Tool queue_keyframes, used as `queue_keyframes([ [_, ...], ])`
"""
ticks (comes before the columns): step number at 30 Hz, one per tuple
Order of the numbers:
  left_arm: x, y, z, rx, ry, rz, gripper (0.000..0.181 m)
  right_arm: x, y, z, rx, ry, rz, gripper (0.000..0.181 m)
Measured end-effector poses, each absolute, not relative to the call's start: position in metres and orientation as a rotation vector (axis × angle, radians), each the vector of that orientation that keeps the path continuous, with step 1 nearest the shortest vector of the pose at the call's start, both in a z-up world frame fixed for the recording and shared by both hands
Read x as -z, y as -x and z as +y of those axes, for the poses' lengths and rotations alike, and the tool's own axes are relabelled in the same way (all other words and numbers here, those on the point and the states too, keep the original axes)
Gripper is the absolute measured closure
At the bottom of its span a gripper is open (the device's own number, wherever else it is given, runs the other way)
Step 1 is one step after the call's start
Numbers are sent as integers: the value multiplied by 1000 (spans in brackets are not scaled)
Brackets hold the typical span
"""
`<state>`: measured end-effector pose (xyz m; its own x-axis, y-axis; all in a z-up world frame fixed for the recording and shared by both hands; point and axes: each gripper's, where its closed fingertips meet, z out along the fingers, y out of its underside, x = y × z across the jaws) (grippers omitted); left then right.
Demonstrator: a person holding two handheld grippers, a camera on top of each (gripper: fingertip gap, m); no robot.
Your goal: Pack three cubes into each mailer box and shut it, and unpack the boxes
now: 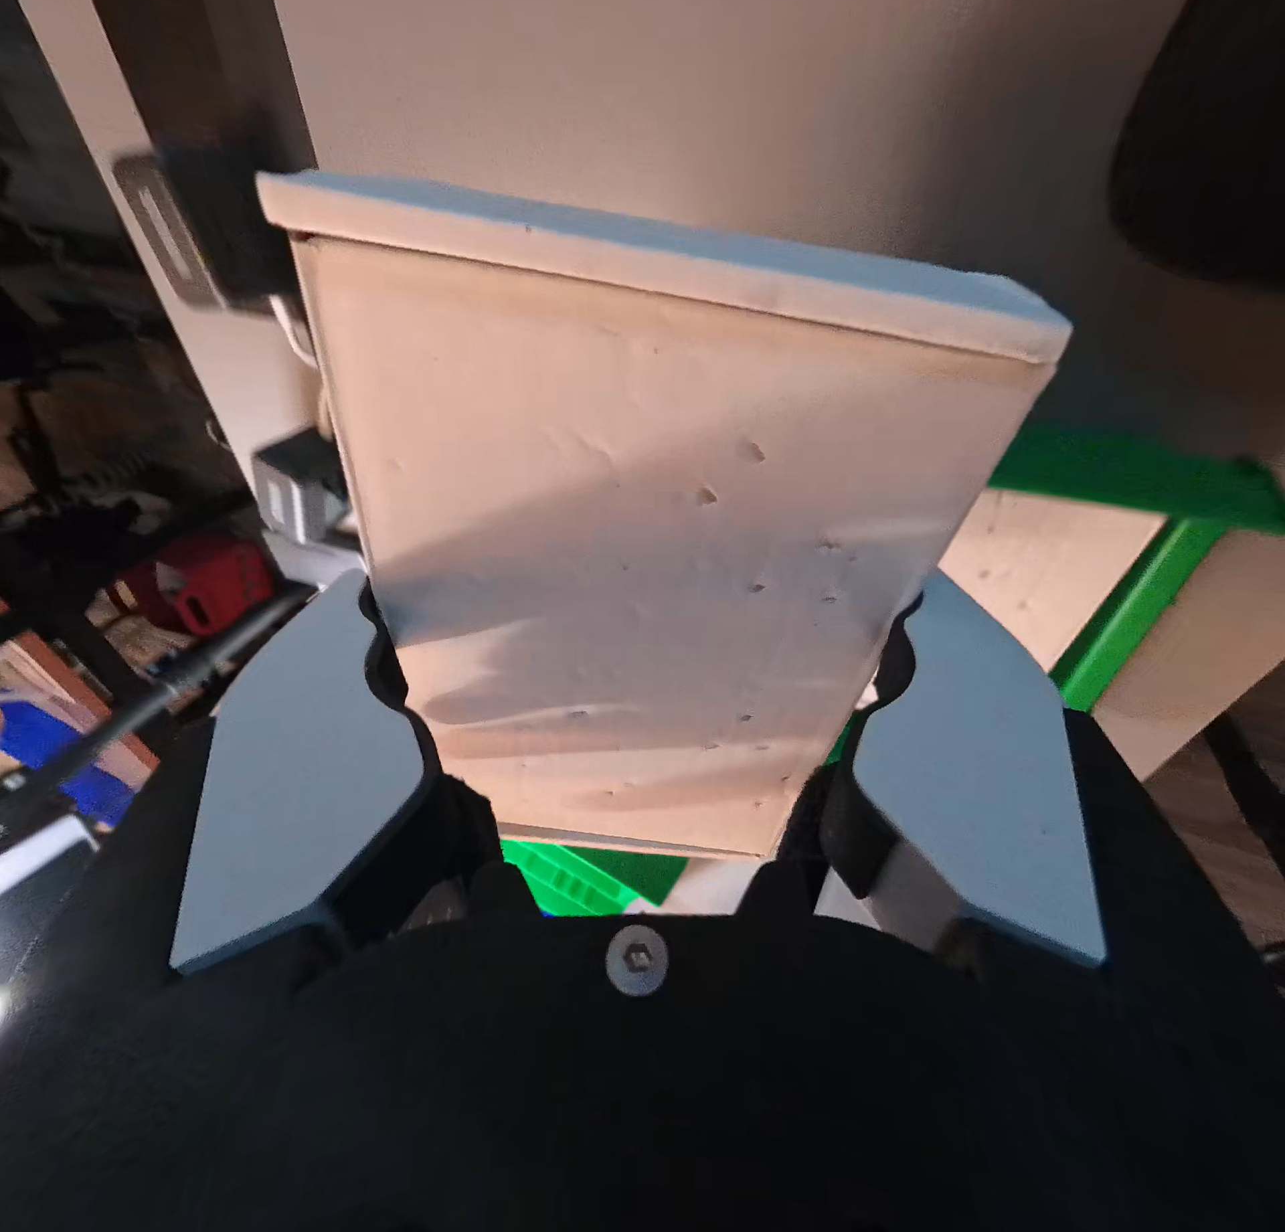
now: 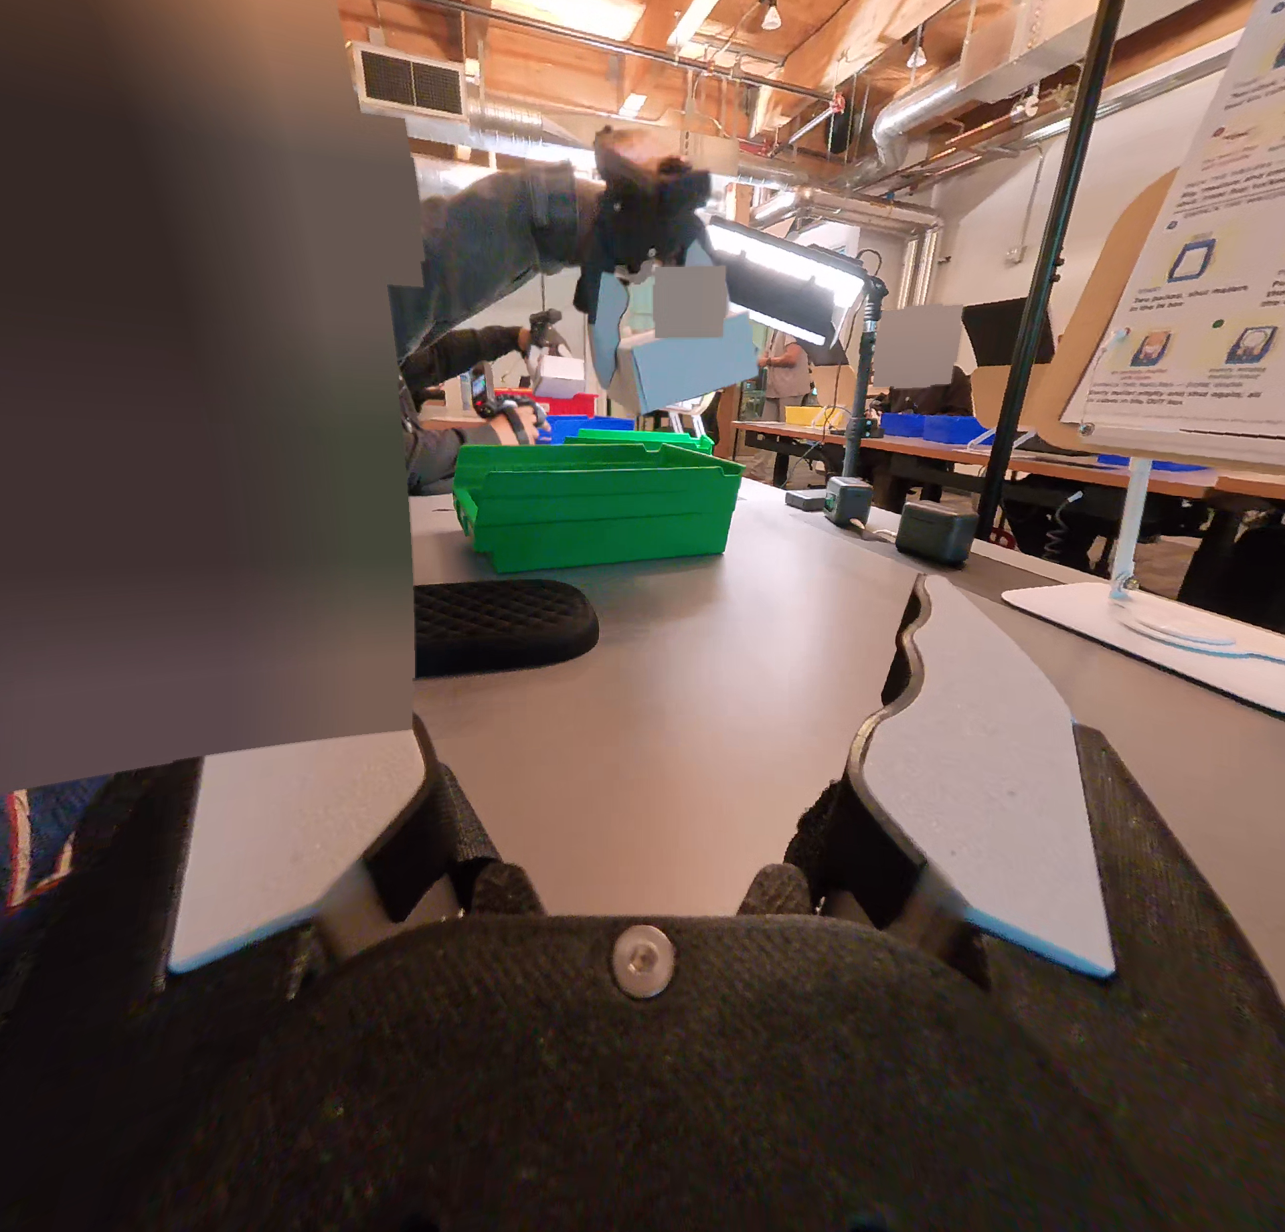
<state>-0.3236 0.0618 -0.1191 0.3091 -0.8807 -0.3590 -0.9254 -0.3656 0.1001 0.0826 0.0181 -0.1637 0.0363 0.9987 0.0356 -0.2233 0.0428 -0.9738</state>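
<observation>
My left gripper (image 1: 640, 594) is shut on a white mailer box (image 1: 667, 503), with one finger on each side wall. The box looks closed and is held up in the air, tilted. In the right wrist view the same gripper (image 2: 626, 357) holds the box (image 2: 702, 371) above the green bins (image 2: 598, 503). My right gripper (image 2: 647, 642) is open and empty, low over the grey table (image 2: 695, 642). Its left fingertip is hidden by a blurred patch. No cubes show in either view.
A black textured pad (image 2: 500, 621) lies in front of the bins. A black pole (image 2: 1043, 260) and a white stand with an instruction sheet (image 2: 1182, 295) are at the right, with small grey devices (image 2: 932, 531) behind. People work at other tables. A green bin (image 1: 577, 872) shows below the held box. My right fingertips sit around 45 centimeters from my left ones.
</observation>
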Motion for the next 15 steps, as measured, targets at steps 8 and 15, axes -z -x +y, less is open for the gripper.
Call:
queue_keyframes([
  [8,174,185,92,-388,2346,1845,48,167,-80,10,-1200,995,-1090,46],
  [15,245,92,91,-289,2378,1958,48,167,-80,9,-1185,986,-1101,49],
])
